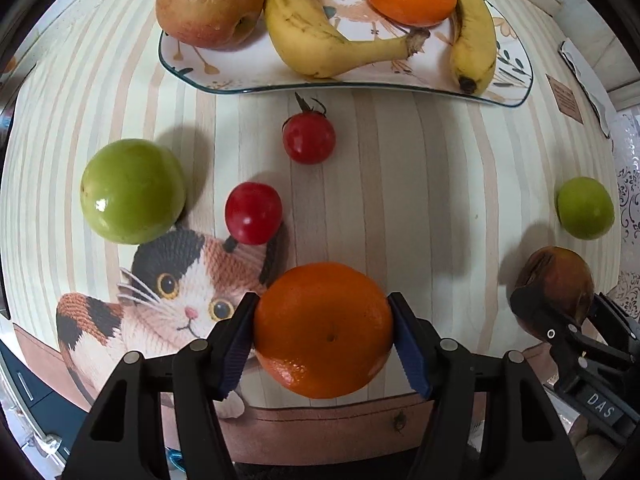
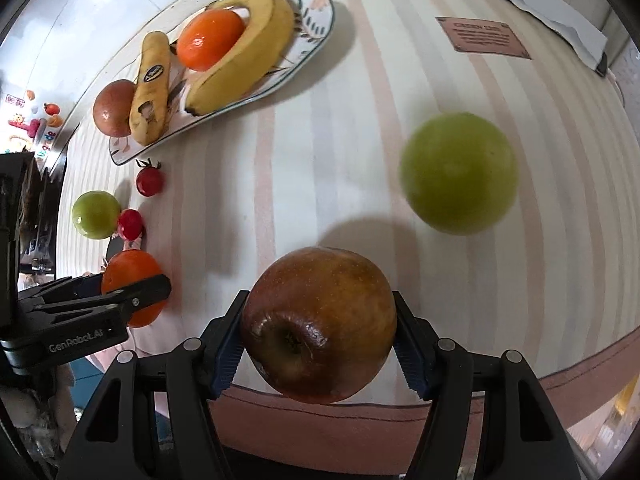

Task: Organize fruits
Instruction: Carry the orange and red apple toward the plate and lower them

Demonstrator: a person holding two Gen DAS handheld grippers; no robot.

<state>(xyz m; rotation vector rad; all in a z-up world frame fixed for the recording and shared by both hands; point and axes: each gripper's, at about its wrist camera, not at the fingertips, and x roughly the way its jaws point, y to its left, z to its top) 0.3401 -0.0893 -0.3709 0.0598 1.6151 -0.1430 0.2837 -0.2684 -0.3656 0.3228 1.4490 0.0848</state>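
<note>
Blue pads pinch an orange (image 1: 323, 330) in the left gripper (image 1: 323, 340) and a bruised apple (image 2: 319, 326) in the right gripper (image 2: 319, 340) above the striped tablecloth (image 1: 400, 184); both should lift steadily toward the crowded plate (image 1: 256, 80).

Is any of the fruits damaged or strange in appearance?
Yes. The apple held in the right tongs looks spoiled: its skin is brown and wrinkled around the stem pit. One banana on the plate has a torn, dark patch in its peel. The other fruits look sound.
</note>
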